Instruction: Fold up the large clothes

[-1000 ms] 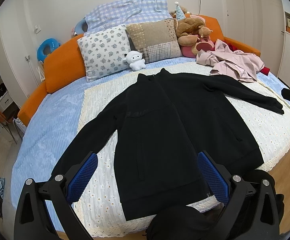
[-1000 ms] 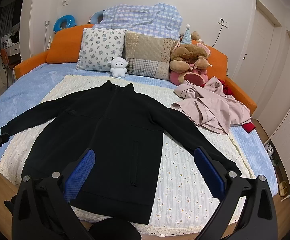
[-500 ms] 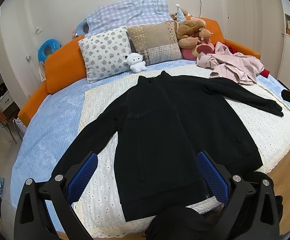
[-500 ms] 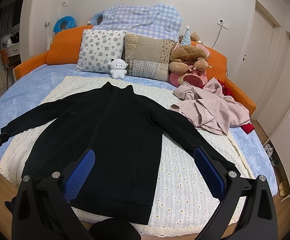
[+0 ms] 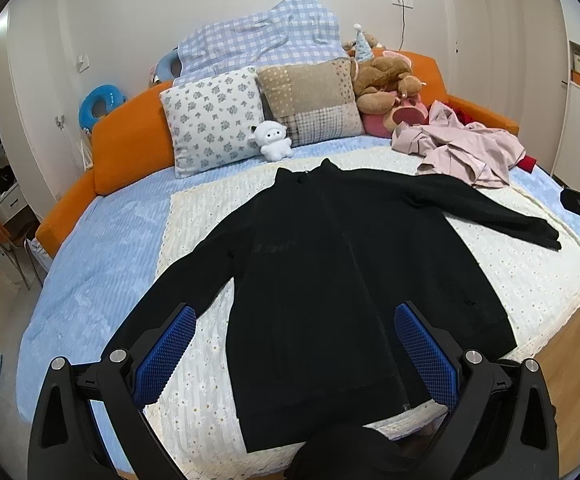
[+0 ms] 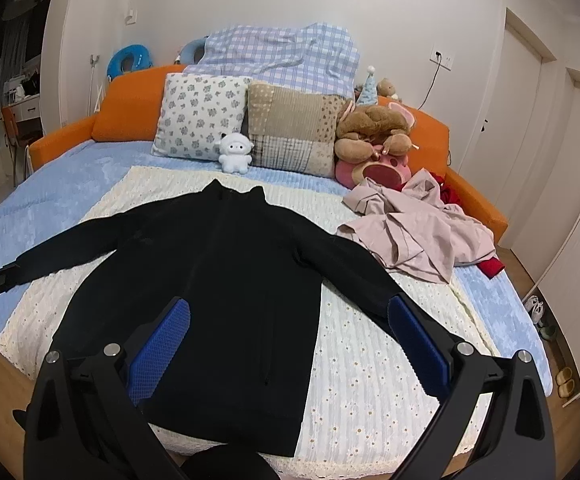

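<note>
Two wrist views from the bed's foot, facing the headboard.
Each looks out between its own spread fingers; both share the black jacket (image 5: 341, 264) (image 6: 210, 280) ahead and the pillows beyond.

The jacket (image 5: 341, 272) was plain black. It lay on a cream blanket (image 5: 194, 216) dotted with small daisies, over a pale blue ribbed bedspread (image 5: 102, 256). The bed frame (image 5: 130, 148) was orange. At twelve o'clock from the jacket, one pillow (image 5: 214, 120) was white with grey-blue flower sprigs, another (image 5: 309, 100) a beige patchwork of dots and plaid. Behind them a quilt (image 5: 266, 44) showed blue and white checks. A small toy (image 5: 272, 140) was white; the plush bear (image 5: 381, 80) at one o'clock was brown and pink. The crumpled clothes (image 5: 461, 148) at two o'clock were dusty pink. Both grippers, left (image 5: 291, 350) and right (image 6: 288, 342), had black frames with blue textured pads (image 6: 162, 344).
</note>
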Demonstrator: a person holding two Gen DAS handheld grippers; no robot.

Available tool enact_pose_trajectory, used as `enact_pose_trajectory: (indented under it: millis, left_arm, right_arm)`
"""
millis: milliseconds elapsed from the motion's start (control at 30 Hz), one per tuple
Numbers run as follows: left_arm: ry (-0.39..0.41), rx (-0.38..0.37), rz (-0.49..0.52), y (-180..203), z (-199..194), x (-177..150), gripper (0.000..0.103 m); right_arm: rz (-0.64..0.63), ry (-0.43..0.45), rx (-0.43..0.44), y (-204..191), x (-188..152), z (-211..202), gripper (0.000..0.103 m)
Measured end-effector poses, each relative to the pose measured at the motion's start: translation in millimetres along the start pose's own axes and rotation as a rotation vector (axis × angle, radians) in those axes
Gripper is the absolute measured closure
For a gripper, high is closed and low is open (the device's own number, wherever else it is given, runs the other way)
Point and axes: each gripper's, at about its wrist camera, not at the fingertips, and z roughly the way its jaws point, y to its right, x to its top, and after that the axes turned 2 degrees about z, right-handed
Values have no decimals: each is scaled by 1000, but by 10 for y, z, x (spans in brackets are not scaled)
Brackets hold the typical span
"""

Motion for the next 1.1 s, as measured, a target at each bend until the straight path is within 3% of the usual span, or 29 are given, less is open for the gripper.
enact_pose_trajectory:
  millis: [167, 267, 400, 500, 633, 833, 967, 1100]
  left_arm:
    - [-5, -29, 5, 94, 78, 97, 2]
    - [-31, -94, 4, 180, 243, 208, 2]
    - [-106, -187, -12, 372, 637, 455, 2]
    - [-134, -199, -8, 581, 953, 680, 2]
    - [-125, -235, 44, 893, 1366, 1046, 2]
    - [-111, -412, 14, 1405, 2218, 1689, 2]
    - [-212, -477, 3, 1738, 2951, 2004, 2]
    - [-298, -485, -37, 1924, 3639, 2089, 2]
  right_arm:
    - [23, 18, -12, 122, 8, 27, 5]
    - [66, 44, 20, 346, -13, 162, 5]
    - [217, 75, 108, 1006, -151, 487, 5]
    - [368, 72, 56, 1666, -308, 732, 6]
    - [490, 23, -32, 2411, -511, 1033, 15]
    - [658, -124, -123, 3370, -959, 1602, 32]
    - [756, -209, -141, 3818, -1323, 1933, 41]
    - [831, -307, -140, 4127, -1654, 2320, 41]
